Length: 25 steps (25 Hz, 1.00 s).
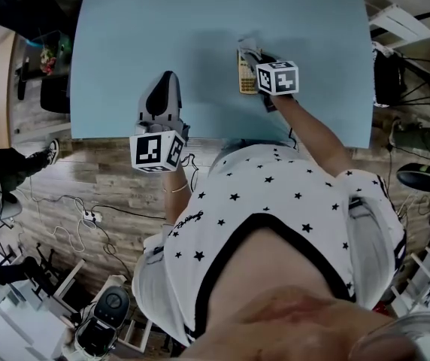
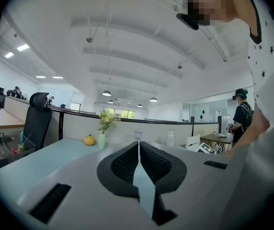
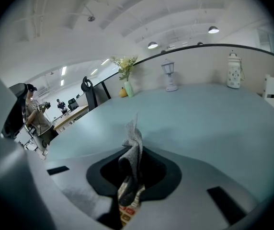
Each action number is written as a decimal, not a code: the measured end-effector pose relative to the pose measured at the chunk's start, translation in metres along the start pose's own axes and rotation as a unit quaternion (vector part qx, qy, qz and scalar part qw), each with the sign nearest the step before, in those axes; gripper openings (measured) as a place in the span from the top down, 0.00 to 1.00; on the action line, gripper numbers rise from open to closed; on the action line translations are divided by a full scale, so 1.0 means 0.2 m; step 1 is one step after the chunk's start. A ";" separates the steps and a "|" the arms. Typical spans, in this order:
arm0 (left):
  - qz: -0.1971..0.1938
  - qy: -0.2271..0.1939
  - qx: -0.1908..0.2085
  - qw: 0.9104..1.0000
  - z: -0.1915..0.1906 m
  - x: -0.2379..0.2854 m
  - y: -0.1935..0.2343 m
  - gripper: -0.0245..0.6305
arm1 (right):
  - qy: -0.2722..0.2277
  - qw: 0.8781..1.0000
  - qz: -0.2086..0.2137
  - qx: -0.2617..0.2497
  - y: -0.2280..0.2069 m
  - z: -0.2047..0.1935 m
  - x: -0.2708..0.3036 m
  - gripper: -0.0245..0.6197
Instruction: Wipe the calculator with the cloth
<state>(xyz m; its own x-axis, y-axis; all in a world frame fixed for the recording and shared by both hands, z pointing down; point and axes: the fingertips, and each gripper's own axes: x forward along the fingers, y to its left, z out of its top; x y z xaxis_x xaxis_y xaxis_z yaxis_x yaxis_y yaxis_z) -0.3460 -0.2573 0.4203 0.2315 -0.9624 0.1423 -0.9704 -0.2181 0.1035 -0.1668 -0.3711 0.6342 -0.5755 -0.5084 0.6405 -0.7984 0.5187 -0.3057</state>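
A small calculator [image 1: 246, 79] lies on the light blue table [image 1: 140, 36], right of middle and near the front edge. My right gripper [image 1: 252, 57] sits over it, shut on a grey cloth [image 1: 249, 49]. In the right gripper view the cloth [image 3: 133, 147] stands up crumpled between the jaws of the right gripper [image 3: 131, 153], and the calculator's keys [image 3: 127, 209] show just beneath them. My left gripper [image 1: 168, 77] rests to the left, apart from the calculator. In its own view the left gripper [image 2: 138, 145] is shut, nothing held.
Along the table's far side stand a vase of flowers [image 3: 128, 88], an orange fruit [image 2: 89, 140], a small lantern [image 3: 169, 75] and a white jar [image 3: 233, 71]. A black office chair [image 2: 36, 119] stands at the left. The table's front edge [image 1: 200, 138] is close to my body.
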 end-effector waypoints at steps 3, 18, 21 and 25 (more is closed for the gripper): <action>-0.010 0.001 -0.001 1.000 0.00 0.03 -0.02 0.91 | -0.004 1.000 -0.013 0.013 -0.07 -0.01 -0.03 0.89; -0.036 0.002 0.011 0.999 0.02 0.09 -0.13 0.91 | -0.009 0.997 -0.047 0.055 -0.26 -0.09 -0.15 0.89; -0.033 0.002 0.012 0.999 0.02 0.07 -0.13 0.91 | -0.016 0.997 -0.046 0.056 -0.26 -0.06 -0.16 0.89; -0.030 0.002 0.013 0.999 0.02 0.06 -0.15 0.91 | -0.030 0.998 -0.025 0.054 -0.20 -0.02 -0.18 0.89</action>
<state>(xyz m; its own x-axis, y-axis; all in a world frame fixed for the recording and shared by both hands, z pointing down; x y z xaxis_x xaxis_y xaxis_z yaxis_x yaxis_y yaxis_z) -0.3150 -0.2628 0.4149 0.2894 -0.9468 0.1405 -0.9563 -0.2795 0.0860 -0.1134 -0.3715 0.6260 -0.5418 -0.5738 0.6142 -0.8388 0.4157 -0.3516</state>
